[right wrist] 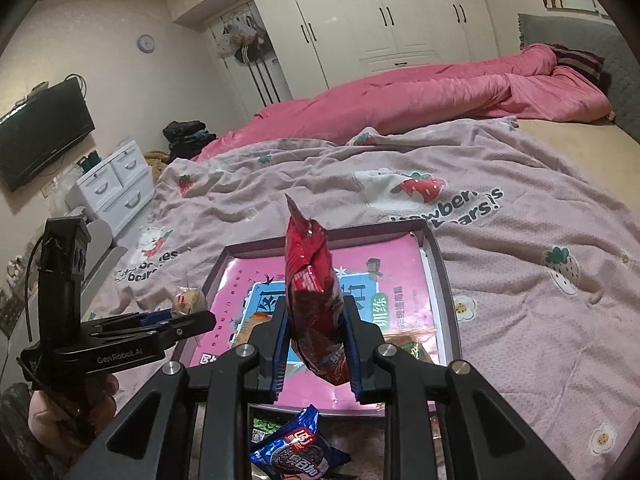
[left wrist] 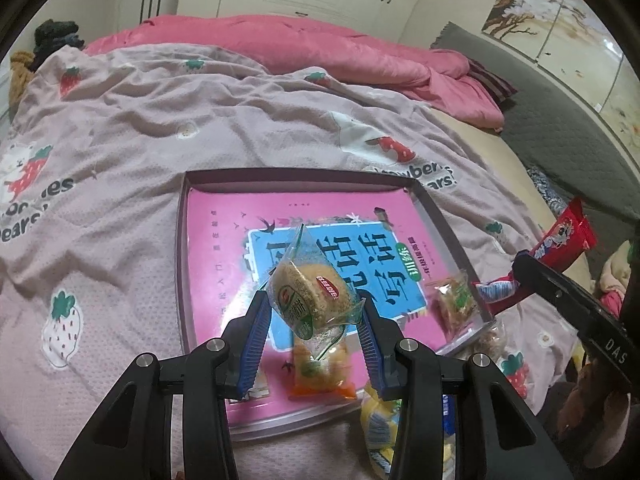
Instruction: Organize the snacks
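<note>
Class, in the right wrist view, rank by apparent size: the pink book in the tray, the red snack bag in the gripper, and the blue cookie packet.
1. pink book
2. red snack bag, though nearness to the camera enlarges it
3. blue cookie packet, partly hidden by the right gripper

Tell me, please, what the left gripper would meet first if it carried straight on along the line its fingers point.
Probably the pink book lying in the shallow tray, since the left gripper, shut on the clear-wrapped cake, points down at it; depth is uncertain.

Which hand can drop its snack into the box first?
Probably the left. The left gripper holds its clear-wrapped round rice cake right over the shallow pink-lined box; the right gripper grips its red packet near the box's edge.
</note>
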Motion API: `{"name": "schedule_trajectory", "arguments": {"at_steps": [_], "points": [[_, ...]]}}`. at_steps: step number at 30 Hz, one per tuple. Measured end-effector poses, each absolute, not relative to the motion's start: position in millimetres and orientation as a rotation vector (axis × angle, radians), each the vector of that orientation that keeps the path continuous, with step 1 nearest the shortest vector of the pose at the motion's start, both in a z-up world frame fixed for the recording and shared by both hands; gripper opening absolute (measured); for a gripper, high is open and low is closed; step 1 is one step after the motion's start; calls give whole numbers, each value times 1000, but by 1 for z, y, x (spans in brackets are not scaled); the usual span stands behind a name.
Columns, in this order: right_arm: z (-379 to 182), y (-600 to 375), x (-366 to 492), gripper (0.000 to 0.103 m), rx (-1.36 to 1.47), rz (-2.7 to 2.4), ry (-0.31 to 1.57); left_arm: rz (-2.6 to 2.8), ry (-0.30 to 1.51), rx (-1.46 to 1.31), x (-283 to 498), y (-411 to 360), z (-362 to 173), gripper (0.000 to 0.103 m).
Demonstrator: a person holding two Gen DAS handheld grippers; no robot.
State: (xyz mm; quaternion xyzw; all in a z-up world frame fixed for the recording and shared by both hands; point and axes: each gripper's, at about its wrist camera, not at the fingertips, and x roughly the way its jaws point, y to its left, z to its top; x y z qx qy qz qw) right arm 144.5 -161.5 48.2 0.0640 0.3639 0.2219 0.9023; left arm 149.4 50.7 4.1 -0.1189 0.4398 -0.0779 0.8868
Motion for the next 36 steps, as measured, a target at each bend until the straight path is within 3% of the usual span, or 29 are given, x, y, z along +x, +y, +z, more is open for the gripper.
{"name": "schedule_trajectory", "arguments": {"at_steps": [18,36], "points": [[18,-163,163,25,116,451,841,-142,960,-186,151,63,-19,45],[-26,-165,172,25,313,537,970,-134,1003,-149,157,60,-41,45]]}}
